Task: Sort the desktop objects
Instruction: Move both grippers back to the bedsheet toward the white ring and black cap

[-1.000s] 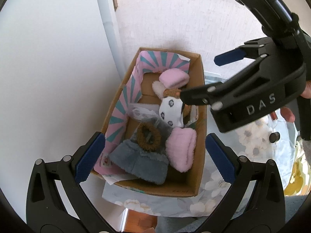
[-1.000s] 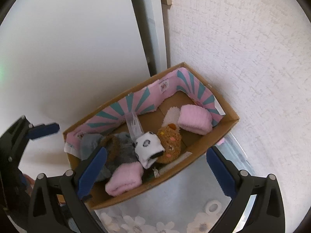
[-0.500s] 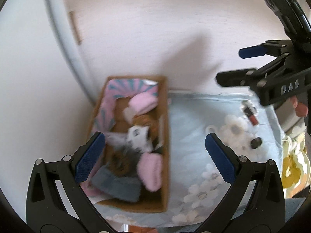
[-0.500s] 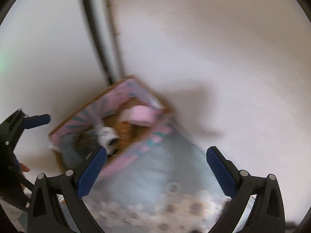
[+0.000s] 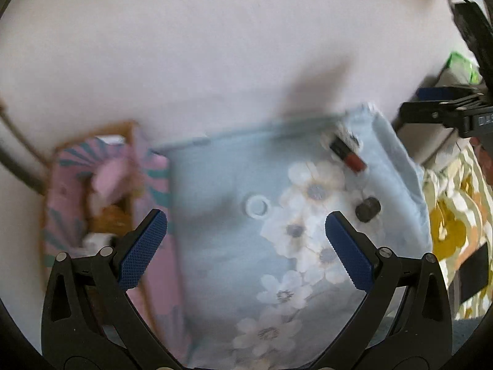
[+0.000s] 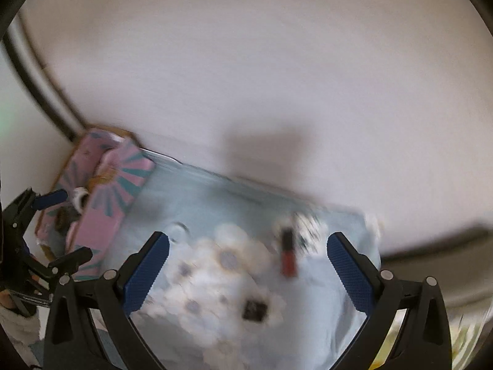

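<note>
Both views are blurred. A black-and-red tube [image 5: 347, 154] [image 6: 287, 254], a small dark round object [image 5: 367, 209] [image 6: 254, 309] and a white ring [image 5: 256, 206] lie on a pale blue floral cloth [image 5: 222, 246] [image 6: 215, 209]. A cardboard box with pink and teal lining [image 5: 61, 185] [image 6: 101, 203] holding soft toys stands at the cloth's left end. My left gripper [image 5: 246, 251] is open and empty above the cloth, right of the box. My right gripper [image 6: 246, 266] is open and empty above the cloth; it also shows at the right edge of the left wrist view [image 5: 443, 108].
A white wall [image 5: 215, 46] rises behind the cloth. A yellow floral fabric [image 5: 453, 215] lies to the right of the blue cloth. A dark pipe [image 6: 37, 83] runs down the corner behind the box.
Both grippers have swung right, away from above the box, to over the floral cloth. The box has shifted to the left of both views and the small objects came into sight.
</note>
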Demonstrator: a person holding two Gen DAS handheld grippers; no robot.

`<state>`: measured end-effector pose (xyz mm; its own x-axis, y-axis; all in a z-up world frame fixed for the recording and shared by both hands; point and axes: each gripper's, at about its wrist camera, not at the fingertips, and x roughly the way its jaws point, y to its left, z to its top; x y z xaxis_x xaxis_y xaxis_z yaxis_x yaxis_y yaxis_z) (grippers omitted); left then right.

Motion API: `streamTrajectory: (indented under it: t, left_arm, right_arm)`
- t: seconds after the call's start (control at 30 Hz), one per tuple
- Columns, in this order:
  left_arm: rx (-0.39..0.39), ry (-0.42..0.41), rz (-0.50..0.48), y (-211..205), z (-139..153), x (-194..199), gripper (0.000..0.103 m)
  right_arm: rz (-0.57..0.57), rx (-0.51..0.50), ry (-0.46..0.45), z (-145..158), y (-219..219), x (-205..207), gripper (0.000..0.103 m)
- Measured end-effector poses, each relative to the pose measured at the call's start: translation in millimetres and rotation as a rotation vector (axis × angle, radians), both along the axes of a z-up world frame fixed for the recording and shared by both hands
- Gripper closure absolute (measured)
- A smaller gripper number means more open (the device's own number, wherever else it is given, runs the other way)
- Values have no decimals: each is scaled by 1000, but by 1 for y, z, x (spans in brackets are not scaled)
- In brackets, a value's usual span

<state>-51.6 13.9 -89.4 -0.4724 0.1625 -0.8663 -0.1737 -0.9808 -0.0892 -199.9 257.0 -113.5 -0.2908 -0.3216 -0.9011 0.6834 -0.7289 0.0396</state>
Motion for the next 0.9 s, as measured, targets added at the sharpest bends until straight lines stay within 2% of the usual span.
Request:
streamTrajectory:
  t: [0.13,0.2,0.27,0.33,0.5,0.67,0.8,0.83,0.9]
  left_arm:
    - [7,-24,-24,17,-33,-8,2]
    - [-22,-21,-35,25,-54,-12,2]
    - [-41,-19,-38,30,-68,-16,8]
    - [-49,-23,-35,33,-88,-22,10]
    - [-81,-18,-10,32,-116,-33,11]
    - [-79,-6,-8,29,-126,-42,11]
    - [-94,-2,-25,32,-133,-46,11]
    - [-96,1,-28,33,-133,-46,15]
    - [-98,9,-38,34,-134,-45,29]
  right_arm:
    - [-143,-1,-69,-37,43,-5,1]
    - [-186,-2,-102,-57,58,-3,1]
    - [-212,3,-122,-77,68,1,1]
    - [-222,18,-123,-98,73,7,1]
    - [-223,40,-147,-148,72,22,5]
    - [-210,41,-135,-166,65,35,9]
    - [-209,33,-125,-170,59,37,17]
    - [-203,37,-121,-172,57,38,25]
    - [-185,51,-108,-174,52,41,36]
